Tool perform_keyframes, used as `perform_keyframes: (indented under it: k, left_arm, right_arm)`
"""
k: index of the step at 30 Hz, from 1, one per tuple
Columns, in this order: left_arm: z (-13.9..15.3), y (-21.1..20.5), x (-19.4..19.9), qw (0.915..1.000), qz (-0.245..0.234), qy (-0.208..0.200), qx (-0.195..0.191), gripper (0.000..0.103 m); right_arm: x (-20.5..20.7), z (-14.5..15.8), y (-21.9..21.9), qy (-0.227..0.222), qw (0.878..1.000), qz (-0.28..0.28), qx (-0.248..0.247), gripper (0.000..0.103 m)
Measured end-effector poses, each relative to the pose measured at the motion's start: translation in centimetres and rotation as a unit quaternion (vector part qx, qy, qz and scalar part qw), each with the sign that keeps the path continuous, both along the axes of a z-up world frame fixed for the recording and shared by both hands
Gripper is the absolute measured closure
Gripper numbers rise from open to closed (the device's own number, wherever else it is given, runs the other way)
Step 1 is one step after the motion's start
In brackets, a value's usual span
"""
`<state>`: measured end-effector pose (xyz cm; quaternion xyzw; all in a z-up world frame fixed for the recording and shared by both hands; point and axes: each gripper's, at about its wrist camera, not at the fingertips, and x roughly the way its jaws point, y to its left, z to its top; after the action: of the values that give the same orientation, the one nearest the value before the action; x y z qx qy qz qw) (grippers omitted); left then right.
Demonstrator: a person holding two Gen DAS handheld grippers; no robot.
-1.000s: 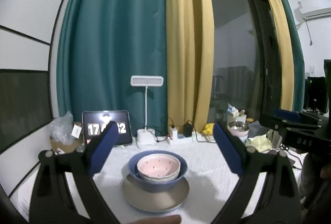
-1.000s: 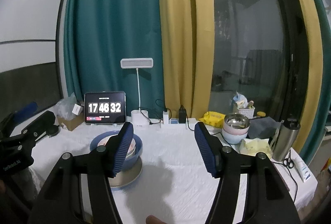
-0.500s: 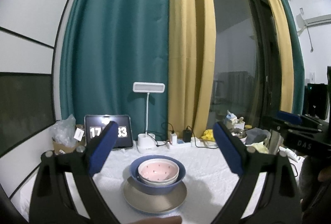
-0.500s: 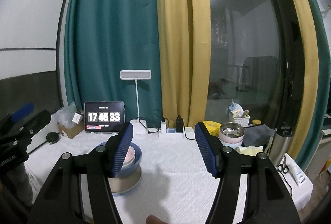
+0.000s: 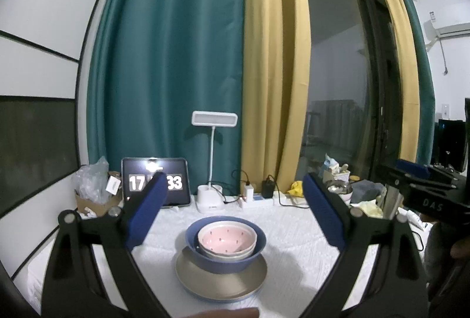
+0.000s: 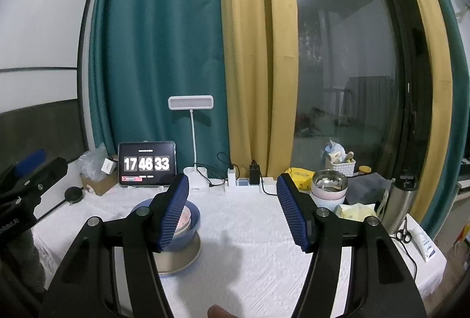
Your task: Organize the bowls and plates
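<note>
Centrally on the white-clothed table [image 5: 293,232], toward its left half, sits the stack: a pink bowl [image 5: 226,240] nested in a cream bowl, inside a blue bowl [image 5: 224,259], all resting on a tan plate [image 5: 220,279]. From the right wrist view the same stack [image 6: 188,227] is partly hidden behind the left finger of the right gripper [image 6: 232,213], whose jaws stand spread with nothing between them, above bare cloth. The left gripper [image 5: 232,215] hovers in front of the stack, its blue pads wide apart and empty. Along the table's far edge stand a tablet [image 6: 147,164] showing a clock, a white desk lamp [image 5: 213,159] and a power strip [image 6: 241,181]. Near the far right corner are a steel bowl [image 6: 329,182] stacked on other bowls and a metal flask [image 6: 401,204]
</note>
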<state>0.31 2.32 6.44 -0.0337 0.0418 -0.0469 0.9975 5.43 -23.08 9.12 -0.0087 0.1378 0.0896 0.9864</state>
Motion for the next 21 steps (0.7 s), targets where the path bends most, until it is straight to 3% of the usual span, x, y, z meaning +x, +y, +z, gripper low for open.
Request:
perform_keyframes:
  k: [21]
  left_arm:
    - [-0.34, -0.19, 0.02, 1.0000, -0.002, 0.006, 0.002, 0.009]
  right_arm:
    - [0.05, 0.06, -0.09, 0.001, 1.000, 0.000, 0.000, 0.037]
